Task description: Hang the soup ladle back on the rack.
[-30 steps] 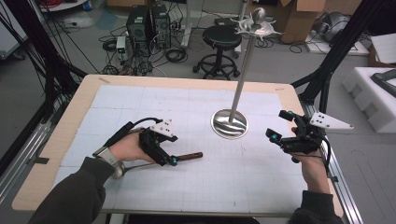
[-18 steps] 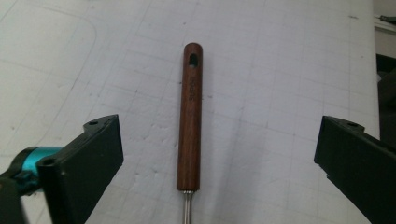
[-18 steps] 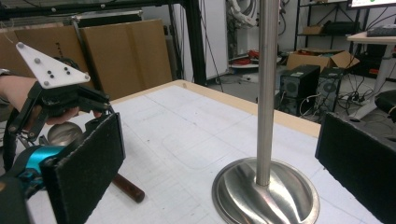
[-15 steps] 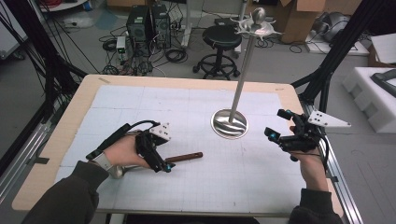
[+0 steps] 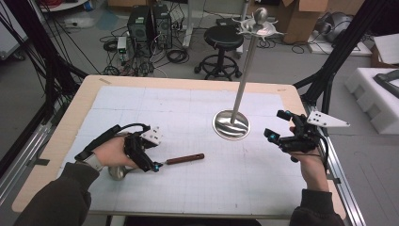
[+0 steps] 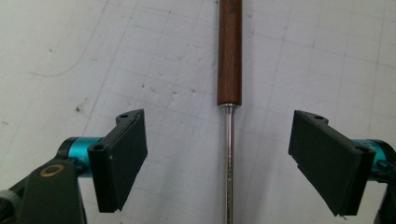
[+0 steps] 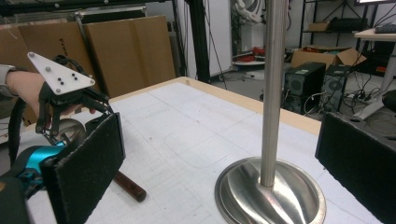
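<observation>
My left gripper (image 5: 153,165) is black, with teal barrels behind flat dark pads (image 6: 122,156), a brass-ringed screw at its lower corner, a white plate on top and a black cable looping back over my hand. My right gripper (image 5: 278,126) is black too, with a teal tip, rough black pads (image 7: 88,161) and a grey three-cornered plate dotted with screws. I wear dark olive sleeves (image 5: 61,200) and a wrist strap.
</observation>
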`<state>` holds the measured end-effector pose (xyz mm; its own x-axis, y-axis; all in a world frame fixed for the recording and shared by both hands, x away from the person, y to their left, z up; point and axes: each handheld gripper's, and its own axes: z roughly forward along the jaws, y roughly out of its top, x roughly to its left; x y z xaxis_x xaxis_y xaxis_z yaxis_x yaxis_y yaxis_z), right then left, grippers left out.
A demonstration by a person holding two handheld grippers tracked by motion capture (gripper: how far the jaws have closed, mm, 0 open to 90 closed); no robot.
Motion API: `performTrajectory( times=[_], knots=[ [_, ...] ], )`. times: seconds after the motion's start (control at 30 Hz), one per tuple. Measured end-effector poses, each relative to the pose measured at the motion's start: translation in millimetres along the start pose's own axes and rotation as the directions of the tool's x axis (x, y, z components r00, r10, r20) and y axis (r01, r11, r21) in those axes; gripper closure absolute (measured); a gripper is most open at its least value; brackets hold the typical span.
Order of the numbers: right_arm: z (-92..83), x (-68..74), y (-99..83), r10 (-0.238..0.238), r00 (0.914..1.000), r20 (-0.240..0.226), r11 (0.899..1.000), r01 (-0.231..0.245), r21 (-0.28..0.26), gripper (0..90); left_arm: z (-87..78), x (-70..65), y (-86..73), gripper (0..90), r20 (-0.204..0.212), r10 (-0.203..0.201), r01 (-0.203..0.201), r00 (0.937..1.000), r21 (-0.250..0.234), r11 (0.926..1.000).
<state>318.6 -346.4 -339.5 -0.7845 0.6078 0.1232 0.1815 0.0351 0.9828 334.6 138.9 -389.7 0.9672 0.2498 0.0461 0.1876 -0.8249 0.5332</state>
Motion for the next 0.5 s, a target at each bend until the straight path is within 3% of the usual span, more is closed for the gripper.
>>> performTrajectory(
  times=[0.17,0.2,0.23,0.37,0.5],
  knots=[
    [1.1,0.2,-0.2,0.0,1.0,-0.003,1.0,0.0,0.006,0.3,2.8,-0.5,-6.3,28.7,0.007,0.005,-0.005,1.0,0.069,0.9976],
    [1.1,0.5,-0.3,0.002,1.0,-0.005,1.0,-0.002,0.009,0.3,3.4,-0.3,-7.9,28.7,0.008,-0.001,0.0,1.0,0.098,0.9952],
    [1.3,0.9,-0.3,0.002,1.0,-0.005,1.0,-0.002,0.009,0.4,4.8,1.2,-10.2,35.1,0.0,-0.009,0.009,1.0,0.137,0.9905],
    [0.8,0.7,0.0,-0.002,1.0,-0.003,1.0,0.002,0.003,0.3,6.9,2.9,-15.0,39.0,-0.005,-0.006,0.007,1.0,0.185,0.9827],
    [0.3,-0.4,-0.3,0.002,1.0,0.001,1.0,-0.002,0.005,0.4,6.9,2.9,-18.9,46.7,0.008,0.0,-0.002,1.0,0.247,0.9691]
  ],
)
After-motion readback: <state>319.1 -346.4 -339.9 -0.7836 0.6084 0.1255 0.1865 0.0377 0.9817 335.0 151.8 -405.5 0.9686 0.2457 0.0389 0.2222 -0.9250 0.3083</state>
